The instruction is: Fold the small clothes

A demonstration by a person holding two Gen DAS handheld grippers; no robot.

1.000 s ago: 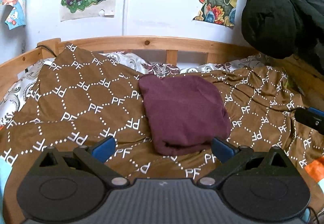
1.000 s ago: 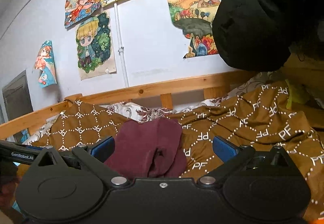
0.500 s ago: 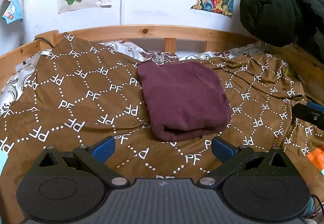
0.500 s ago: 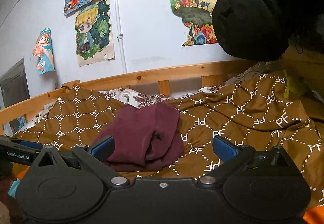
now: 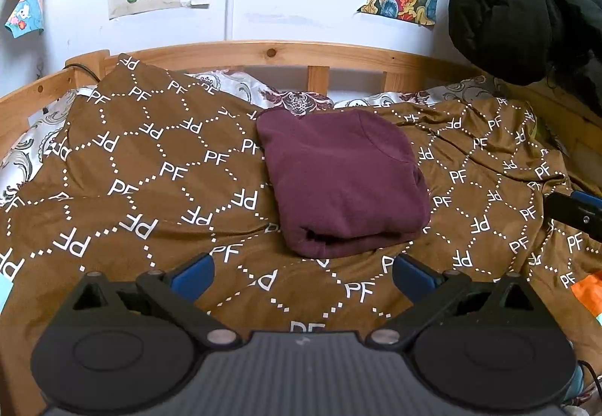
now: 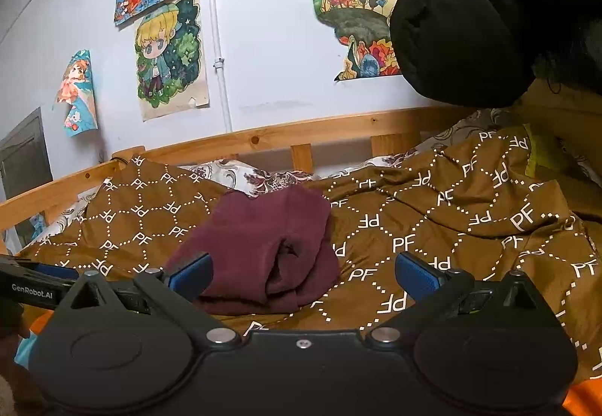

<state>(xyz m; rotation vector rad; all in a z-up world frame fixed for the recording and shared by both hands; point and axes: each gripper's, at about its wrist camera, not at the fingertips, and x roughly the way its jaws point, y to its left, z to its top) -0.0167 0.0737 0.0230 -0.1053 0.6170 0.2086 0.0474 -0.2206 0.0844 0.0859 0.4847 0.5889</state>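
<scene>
Maroon garment (image 5: 344, 182) lies folded in a thick bundle mid-bed on the brown quilt (image 5: 150, 190), layered open edge facing me. Fold looks done, so I'd judge best to back off without snagging it. My left claw (image 5: 301, 271) and right claw (image 6: 303, 271) both spread wide, empty, just short of it.

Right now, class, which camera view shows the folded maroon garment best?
The left wrist view: the maroon garment lies whole and unobstructed on the brown blanket. The right wrist view sees it low from one side, partly hidden behind a fingertip.
</scene>
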